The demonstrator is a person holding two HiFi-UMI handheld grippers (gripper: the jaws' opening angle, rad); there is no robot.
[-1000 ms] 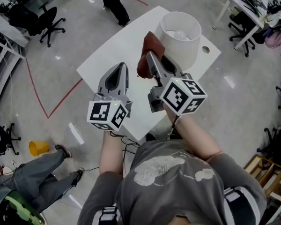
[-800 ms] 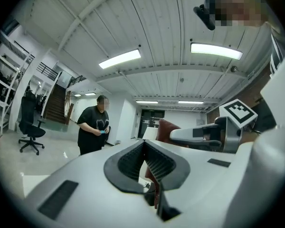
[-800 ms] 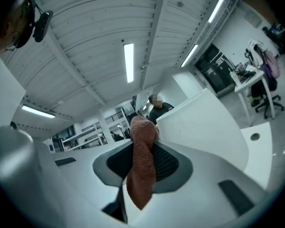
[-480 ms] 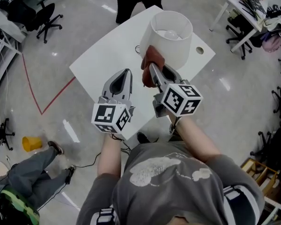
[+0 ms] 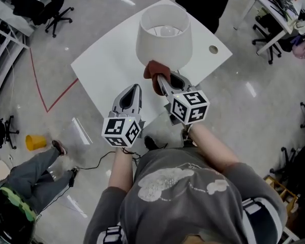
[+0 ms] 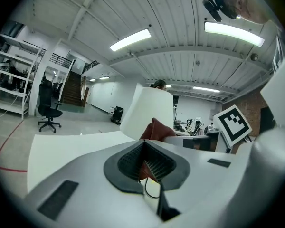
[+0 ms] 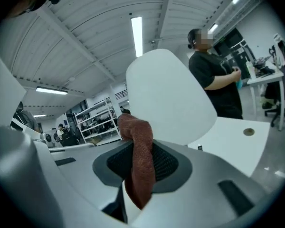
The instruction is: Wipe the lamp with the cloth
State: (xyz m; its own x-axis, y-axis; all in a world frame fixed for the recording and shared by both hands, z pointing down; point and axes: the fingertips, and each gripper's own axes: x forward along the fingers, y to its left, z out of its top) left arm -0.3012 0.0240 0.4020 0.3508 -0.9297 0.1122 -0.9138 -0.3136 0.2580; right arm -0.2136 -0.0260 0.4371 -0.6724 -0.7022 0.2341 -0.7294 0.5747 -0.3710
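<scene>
The lamp [image 5: 163,33] has a white shade with a bulb inside and stands on a white table [image 5: 102,60]. My right gripper [image 5: 159,76] is shut on a reddish-brown cloth [image 5: 152,69], which lies against the near lower rim of the shade. In the right gripper view the cloth [image 7: 138,161] hangs folded between the jaws with the lamp shade [image 7: 170,101] just beyond. My left gripper [image 5: 135,87] is shut and holds nothing, hovering over the table's near edge to the left of the right one. In the left gripper view, the shade [image 6: 148,111] and the cloth [image 6: 156,128] show ahead.
A person in black [image 5: 202,1] stands behind the table's far side. The table has a round cable hole [image 5: 213,49] at its right corner. Office chairs [image 5: 55,15] and desks [image 5: 279,6] stand around, a seated person's legs [image 5: 38,179] and a yellow cup [image 5: 34,142] lie at left.
My right gripper has brought the cloth from beside the shade to its near lower rim. The person behind the table has walked to the far right. My left gripper stays shut nearby.
</scene>
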